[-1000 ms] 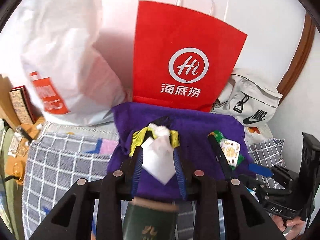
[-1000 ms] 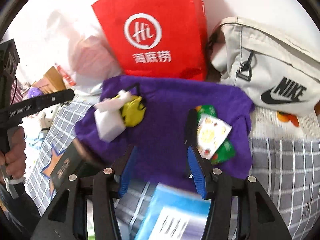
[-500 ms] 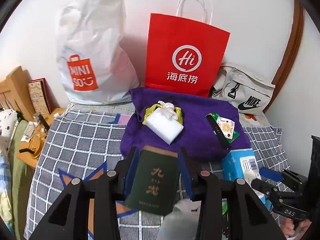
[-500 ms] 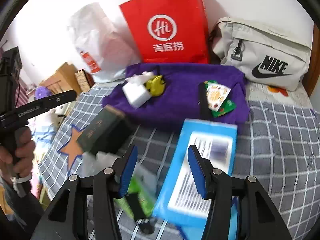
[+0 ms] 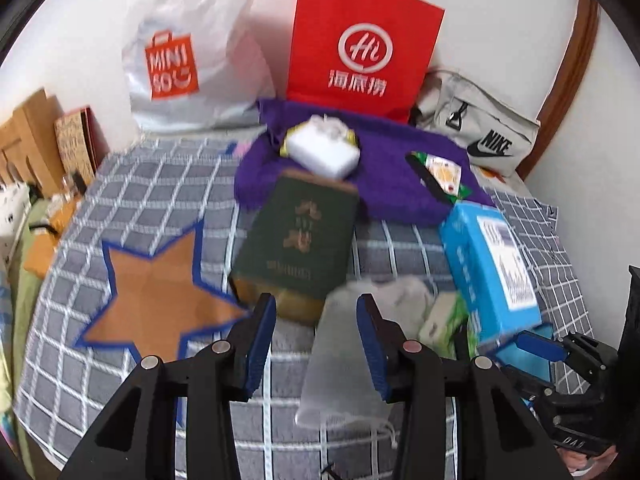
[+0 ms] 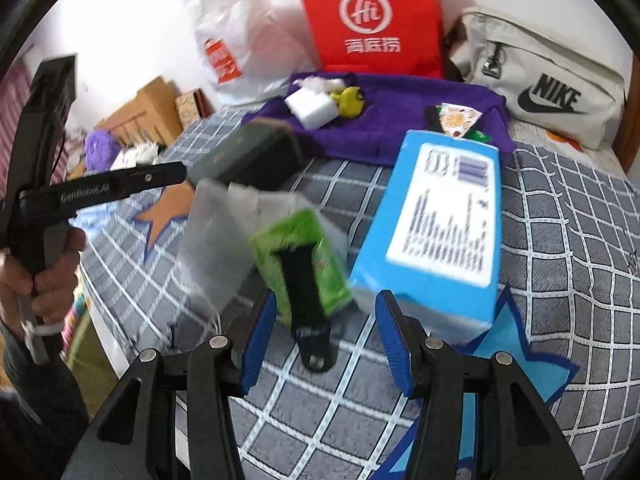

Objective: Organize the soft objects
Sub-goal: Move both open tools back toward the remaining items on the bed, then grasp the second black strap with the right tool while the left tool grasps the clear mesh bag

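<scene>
A purple cloth (image 5: pixel 400 184) lies on the bed by the wall, with a white block (image 5: pixel 324 152), a yellow item (image 6: pixel 352 100) and a small orange-print packet (image 5: pixel 440 170) on it. Nearer lie a dark green box (image 5: pixel 300 240), a frosted drawstring pouch (image 5: pixel 344 360), a green pack with a black strap (image 6: pixel 300 256) and a blue box (image 6: pixel 440 220). My left gripper (image 5: pixel 316 344) is open and empty above the pouch. My right gripper (image 6: pixel 324 340) is open and empty, just short of the green pack.
A red paper bag (image 5: pixel 360 44), a white Miniso plastic bag (image 5: pixel 188 48) and a grey Nike bag (image 5: pixel 480 132) stand against the wall. The bed has a grey checked cover (image 5: pixel 140 208) with star patches. Wooden furniture (image 5: pixel 32 132) with clutter is at the left.
Both grippers have pulled back from the purple cloth toward the bed's near side. The white block and the packet stay on the cloth. The green box, pouch, green pack and blue box have come into view.
</scene>
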The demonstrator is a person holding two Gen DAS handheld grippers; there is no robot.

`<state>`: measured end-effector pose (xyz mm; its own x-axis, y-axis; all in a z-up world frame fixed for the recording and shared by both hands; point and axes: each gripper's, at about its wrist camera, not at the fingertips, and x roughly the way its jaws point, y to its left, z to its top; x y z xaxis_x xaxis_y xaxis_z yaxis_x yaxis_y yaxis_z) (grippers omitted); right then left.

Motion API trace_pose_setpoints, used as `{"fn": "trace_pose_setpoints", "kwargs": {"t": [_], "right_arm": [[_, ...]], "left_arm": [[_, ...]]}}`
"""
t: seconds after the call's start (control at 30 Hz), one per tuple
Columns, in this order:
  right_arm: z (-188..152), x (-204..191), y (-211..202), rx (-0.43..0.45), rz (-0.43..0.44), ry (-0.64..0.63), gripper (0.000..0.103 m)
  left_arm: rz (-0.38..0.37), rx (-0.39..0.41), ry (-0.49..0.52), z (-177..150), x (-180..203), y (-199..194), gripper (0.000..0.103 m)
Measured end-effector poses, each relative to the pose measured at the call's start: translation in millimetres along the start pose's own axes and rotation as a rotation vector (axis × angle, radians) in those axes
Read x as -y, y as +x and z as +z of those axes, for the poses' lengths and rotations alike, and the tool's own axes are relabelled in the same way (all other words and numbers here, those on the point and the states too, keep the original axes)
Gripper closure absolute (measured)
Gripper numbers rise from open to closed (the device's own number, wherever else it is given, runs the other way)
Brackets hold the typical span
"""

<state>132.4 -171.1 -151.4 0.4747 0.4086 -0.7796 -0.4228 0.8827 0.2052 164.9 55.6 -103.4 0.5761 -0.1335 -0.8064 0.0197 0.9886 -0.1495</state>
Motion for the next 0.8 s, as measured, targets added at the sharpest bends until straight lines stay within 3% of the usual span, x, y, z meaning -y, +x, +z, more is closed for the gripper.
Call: {"fn": "trace_pose_setpoints", "kwargs": {"t": [0.23,0.37,0.4,0.47,0.8], "right_arm": [[-18,-11,24,-0.052,-0.002,-0.068,0.057],[-23,-11,46,-0.074,-0.075,-0.081,0.062],[-23,-11,45,-0.046,-0.075,-0.082,0.063],[-23,-12,47,-0.032,-0.065,-0.088,0.075],[-49,-5,12,-0.018,-0.036,-0.087,0.077]], "left_arm": [[-0.009,-0.005,-0.008,-24,-6,1,0.063],[-0.012,-0.025,-0.023,-35,-12,6,0.063],[-0.01,-0.031,-0.022,-37,-13,7,0.063],[-0.007,-0.032,-0.019,-40,-15,9,0.063],[-0.049,-0.041,0.007,-44,-9,13,0.062]]}}
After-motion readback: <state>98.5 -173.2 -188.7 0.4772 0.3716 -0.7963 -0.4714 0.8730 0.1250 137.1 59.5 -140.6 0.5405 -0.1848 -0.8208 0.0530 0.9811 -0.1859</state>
